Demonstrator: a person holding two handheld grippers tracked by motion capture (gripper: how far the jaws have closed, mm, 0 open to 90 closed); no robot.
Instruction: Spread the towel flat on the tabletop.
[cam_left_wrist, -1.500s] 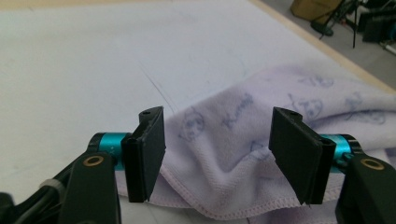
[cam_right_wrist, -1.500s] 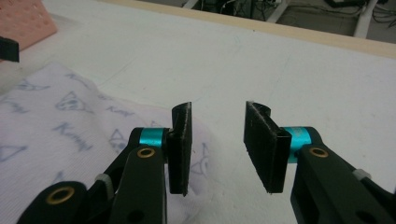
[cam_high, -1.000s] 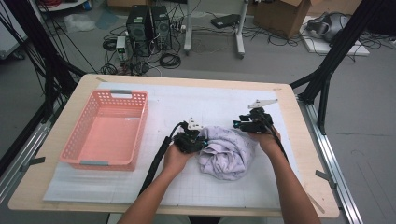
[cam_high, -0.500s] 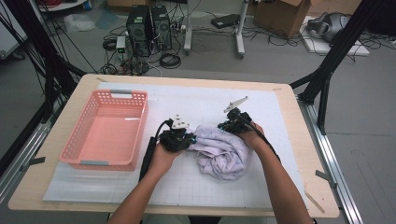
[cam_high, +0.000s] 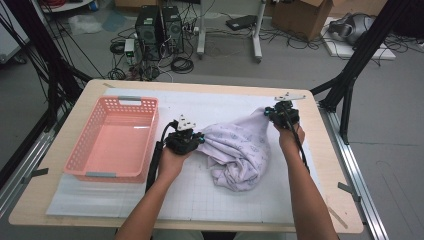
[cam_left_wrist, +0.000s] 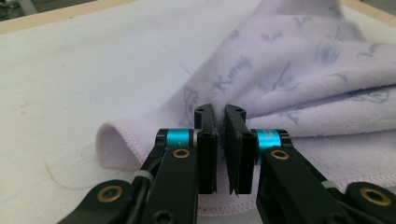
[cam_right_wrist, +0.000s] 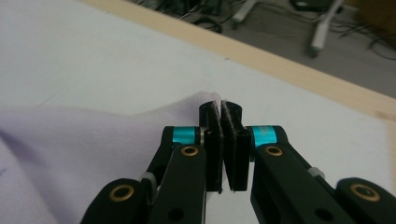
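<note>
A pale lilac printed cloth lies crumpled on the white mat, with two parts pulled out sideways. My left gripper is shut on the cloth's left hemmed edge. In the left gripper view the jaws pinch a fold of the cloth. My right gripper is shut on a raised corner at the cloth's far right. In the right gripper view its jaws clamp that pointed corner of the cloth above the mat.
A pink plastic basket stands on the left part of the mat. The wooden table edge runs close to the right hand. Black frame posts and cables stand beyond the table.
The right gripper went left onto the crumpled cloth, shut on a corner, then pulled it up and right. The left gripper drew its edge slightly left. The cloth is now stretched between them.
</note>
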